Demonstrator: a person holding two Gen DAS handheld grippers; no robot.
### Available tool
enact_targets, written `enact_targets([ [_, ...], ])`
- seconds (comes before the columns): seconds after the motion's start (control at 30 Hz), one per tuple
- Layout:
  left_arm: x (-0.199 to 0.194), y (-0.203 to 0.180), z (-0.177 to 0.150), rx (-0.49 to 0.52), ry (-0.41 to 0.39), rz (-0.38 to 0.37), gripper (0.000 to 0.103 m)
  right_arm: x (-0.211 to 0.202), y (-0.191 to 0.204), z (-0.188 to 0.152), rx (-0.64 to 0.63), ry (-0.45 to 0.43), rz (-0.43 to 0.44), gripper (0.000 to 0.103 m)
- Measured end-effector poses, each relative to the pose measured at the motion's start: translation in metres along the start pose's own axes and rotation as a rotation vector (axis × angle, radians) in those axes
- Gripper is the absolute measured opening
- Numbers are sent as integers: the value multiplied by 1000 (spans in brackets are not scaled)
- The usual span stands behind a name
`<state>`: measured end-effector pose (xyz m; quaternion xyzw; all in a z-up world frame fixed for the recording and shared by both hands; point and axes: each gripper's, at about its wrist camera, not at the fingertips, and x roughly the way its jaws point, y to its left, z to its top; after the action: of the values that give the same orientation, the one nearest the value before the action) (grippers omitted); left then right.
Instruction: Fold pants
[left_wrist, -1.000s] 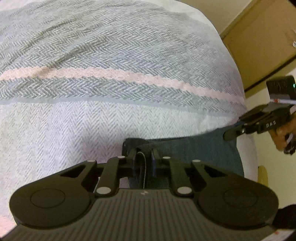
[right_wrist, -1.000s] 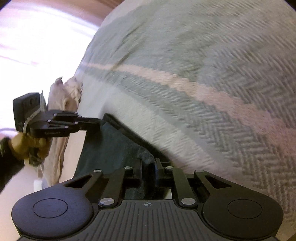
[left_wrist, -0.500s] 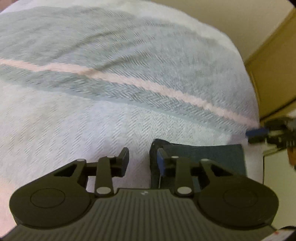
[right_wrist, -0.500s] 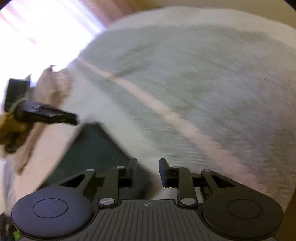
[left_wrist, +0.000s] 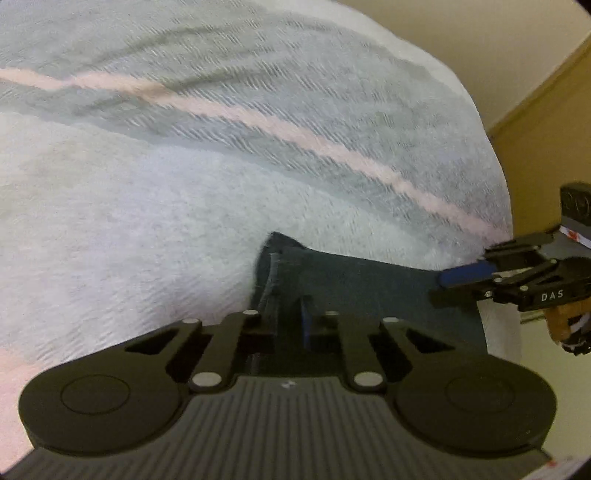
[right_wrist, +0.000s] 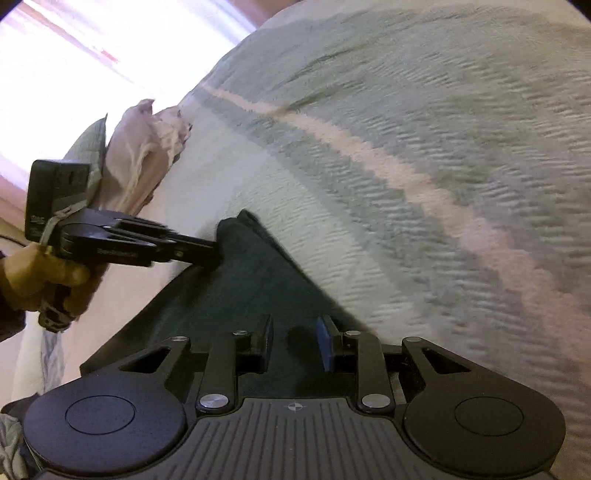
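Left gripper (left_wrist: 288, 317): the 2 fingers stand close together, having just been closing. A fold of the dark blue-grey fabric pants (left_wrist: 369, 288) fills the narrow gap between them. Seen from the right wrist camera, this same left gripper (right_wrist: 212, 253) bites the far raised corner of the pants (right_wrist: 240, 295), so it is clamped on that corner. A bare hand (right_wrist: 33, 277) wraps its handle.

Right gripper (right_wrist: 295, 332): fingers apart, having just been opening. The blue pad on 1 finger is bare. The cloth lies flat below the gap, and the pads do not press on it. From the left wrist camera, the right gripper (left_wrist: 441, 290) hovers at the right-hand edge of the garment, with its 2 tips spread and another hand (left_wrist: 565, 317) behind it.

The pants lie directly under and ahead of both tools, as 1 flat dark panel that runs from 1 gripper to the other.

Beyond the fingertips spreads the grey-and-white herringbone woven bedspread (left_wrist: 184, 184), crossed by 1 thin pink stripe (left_wrist: 295, 136). The weave is blurred in both views.

Left of the right gripper, past the left tool, sits a crumpled pale pink pillow (right_wrist: 144, 158).
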<state>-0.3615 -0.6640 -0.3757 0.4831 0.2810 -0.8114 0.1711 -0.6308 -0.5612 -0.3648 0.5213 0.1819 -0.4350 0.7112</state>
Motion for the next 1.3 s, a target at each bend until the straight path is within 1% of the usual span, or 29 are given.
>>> enact_targets([
  [0.03,-11,-2,-5,-3,-5,38,16,-6,2,-3,-2,-3,-21,23],
  [0.13,-56,-2,-32,-54,-33,83,16,-28,16,-15,-8,2,-149,25],
  [0.17,-72,-4,-42,-72,-42,102,16,-32,22,-19,-10,16,-193,30],
  [0.2,-90,-7,-56,-95,-61,119,16,-38,28,-26,-13,25,-215,36],
  [0.3,-135,-22,-108,-166,-105,169,19,-59,54,-50,-49,32,-221,47],
  [0.37,-157,-38,-147,-229,-132,197,20,-69,79,-68,-112,61,-246,50],
  [0.47,-181,-58,-202,-337,-144,215,20,-65,121,-95,-240,163,-298,50],
  [0.57,-195,-81,-249,-402,-150,230,20,-62,149,-120,-299,247,-306,50],
  [0.63,-203,-94,-273,-435,-155,225,20,-59,165,-134,-335,279,-312,50],
  [0.73,-214,-112,-299,-464,-163,237,20,-61,189,-151,-442,310,-320,50],
  [0.83,-220,-125,-311,-504,-182,244,21,-61,205,-159,-535,333,-320,50],
  [0.9,-223,-131,-314,-527,-195,252,21,-60,207,-158,-573,346,-308,50],
  [1.03,-213,-143,-308,-572,-215,287,22,-51,201,-145,-651,375,-276,50],
  [1.1,-205,-154,-299,-597,-229,322,25,-49,195,-136,-693,398,-250,51],
  [1.17,-194,-172,-287,-595,-232,390,34,-45,187,-125,-772,415,-214,52],
  [1.2,-187,-183,-282,-583,-235,428,37,-44,183,-121,-838,416,-194,56],
  [1.23,-180,-198,-276,-559,-238,474,45,-43,180,-118,-931,410,-173,59],
  [1.27,-171,-212,-272,-536,-237,520,55,-43,175,-116,-1052,397,-146,63],
  [1.3,-159,-229,-268,-514,-227,563,58,-44,169,-117,-1192,379,-118,65],
])
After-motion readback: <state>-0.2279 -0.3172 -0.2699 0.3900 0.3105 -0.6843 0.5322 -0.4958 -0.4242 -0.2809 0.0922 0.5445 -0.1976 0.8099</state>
